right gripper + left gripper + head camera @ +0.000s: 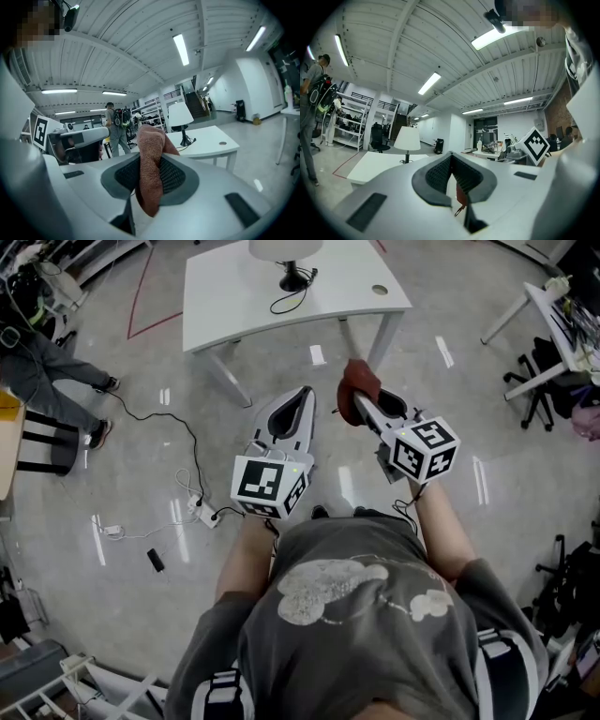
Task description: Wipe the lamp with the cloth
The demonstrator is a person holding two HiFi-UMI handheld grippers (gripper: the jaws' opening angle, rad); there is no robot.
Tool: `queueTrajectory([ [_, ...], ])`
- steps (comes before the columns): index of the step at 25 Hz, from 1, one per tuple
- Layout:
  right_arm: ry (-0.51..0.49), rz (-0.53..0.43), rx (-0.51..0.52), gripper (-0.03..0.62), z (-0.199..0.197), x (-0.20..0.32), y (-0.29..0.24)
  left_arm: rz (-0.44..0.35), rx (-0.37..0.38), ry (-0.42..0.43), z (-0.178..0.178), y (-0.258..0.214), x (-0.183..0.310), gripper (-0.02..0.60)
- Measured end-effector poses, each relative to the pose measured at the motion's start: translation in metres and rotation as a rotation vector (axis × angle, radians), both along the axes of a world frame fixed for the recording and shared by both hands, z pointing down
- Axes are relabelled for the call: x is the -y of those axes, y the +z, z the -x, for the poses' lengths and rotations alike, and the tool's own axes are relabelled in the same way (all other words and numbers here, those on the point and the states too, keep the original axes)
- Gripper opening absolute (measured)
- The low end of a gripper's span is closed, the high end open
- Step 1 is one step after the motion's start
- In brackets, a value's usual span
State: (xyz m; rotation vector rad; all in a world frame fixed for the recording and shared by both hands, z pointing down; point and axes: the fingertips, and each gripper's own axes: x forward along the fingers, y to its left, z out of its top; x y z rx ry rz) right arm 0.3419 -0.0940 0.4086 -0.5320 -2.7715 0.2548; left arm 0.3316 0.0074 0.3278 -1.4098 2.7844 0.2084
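The lamp (pixel 287 251), with a white shade on a black stem, stands on the white table (pixel 234 296) at the far side of the floor. It also shows as the lamp (pixel 407 139) in the left gripper view and the lamp (pixel 180 115) in the right gripper view. My right gripper (pixel 360 399) is shut on a rust-red cloth (pixel 355 382), held in the air short of the table. The cloth (pixel 151 164) bulges up between the dark pads. My left gripper (pixel 302 395) hovers beside it, shut on nothing, and the left gripper (pixel 451 157) has its pads meeting at the tip.
The lamp's black cord (pixel 286 298) lies on the tabletop near a round cable hole (pixel 379 290). A person (pixel 42 367) stands at the left. A power strip with cables (pixel 202 512) lies on the floor. A chair (pixel 539 390) and another desk (pixel 562 320) are at the right.
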Motion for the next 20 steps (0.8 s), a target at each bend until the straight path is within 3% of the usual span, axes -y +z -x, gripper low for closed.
queueTrajectory([
  [12,0.046,0.01,-0.011,0.091,0.013,0.032,0.003,0.003,-0.02,0.004,0.017,0.006,0.015,0.008],
  [20,-0.018,0.052,0.002,0.091,0.072,0.067,0.007,0.025,-0.021,-0.062,0.065,0.01,0.051,0.008],
])
